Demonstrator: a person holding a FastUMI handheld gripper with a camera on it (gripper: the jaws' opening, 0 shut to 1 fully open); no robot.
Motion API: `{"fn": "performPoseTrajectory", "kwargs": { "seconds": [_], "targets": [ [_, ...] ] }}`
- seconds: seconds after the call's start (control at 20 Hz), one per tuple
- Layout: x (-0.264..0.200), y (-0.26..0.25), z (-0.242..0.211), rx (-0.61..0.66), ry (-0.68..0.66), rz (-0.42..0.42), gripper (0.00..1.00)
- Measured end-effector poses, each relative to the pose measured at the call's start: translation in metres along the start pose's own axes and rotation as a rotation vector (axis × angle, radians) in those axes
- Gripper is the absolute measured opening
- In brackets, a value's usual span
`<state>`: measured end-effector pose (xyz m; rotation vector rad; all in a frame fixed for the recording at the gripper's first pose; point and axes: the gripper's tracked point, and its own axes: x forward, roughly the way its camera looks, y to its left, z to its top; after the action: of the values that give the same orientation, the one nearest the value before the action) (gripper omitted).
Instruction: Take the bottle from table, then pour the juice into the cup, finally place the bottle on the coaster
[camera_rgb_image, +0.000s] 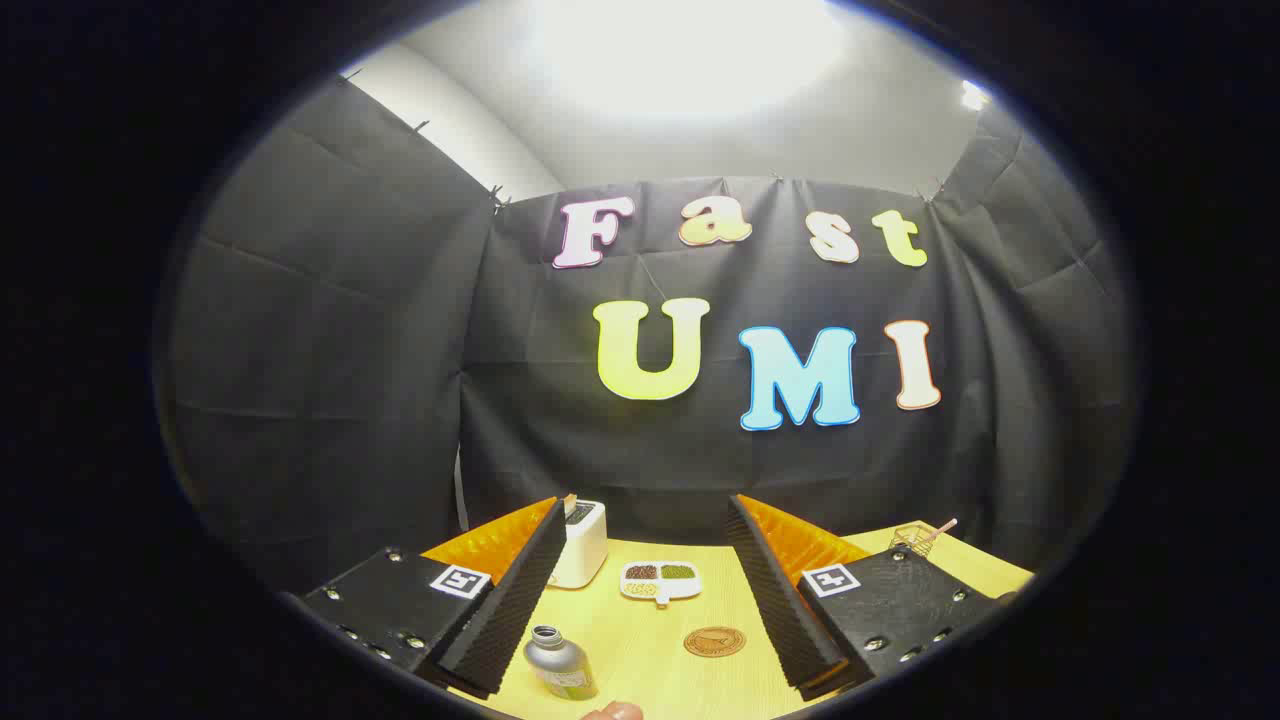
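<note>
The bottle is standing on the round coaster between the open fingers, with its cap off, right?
Not quite. The gripper view shows the grey bottle standing on the bare wooden table, close to the left finger, with the round coaster apart from it, nearer the right finger. The rest holds: the gripper is open, the bottle sits between the fingers, and its mouth is uncapped.

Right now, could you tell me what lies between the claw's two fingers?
In the gripper view, the open claw has the uncapped bottle beside its left finger and the coaster on bare table.
</note>
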<state>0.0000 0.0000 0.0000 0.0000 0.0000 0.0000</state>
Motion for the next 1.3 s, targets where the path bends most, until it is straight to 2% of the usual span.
{"fn": "performPoseTrajectory", "kwargs": {
  "seconds": [0.4,0.6,0.8,1.3],
  "targets": [
    [-0.012,-0.020,0.016,0.058,-0.049,-0.035,0.98],
    [-0.017,-0.016,0.027,0.066,-0.085,-0.016,0.98],
    [-0.018,-0.009,0.029,0.022,-0.089,0.004,0.98],
    [-0.016,0.014,0.017,0.021,-0.118,0.039,0.98]
  ]
}}
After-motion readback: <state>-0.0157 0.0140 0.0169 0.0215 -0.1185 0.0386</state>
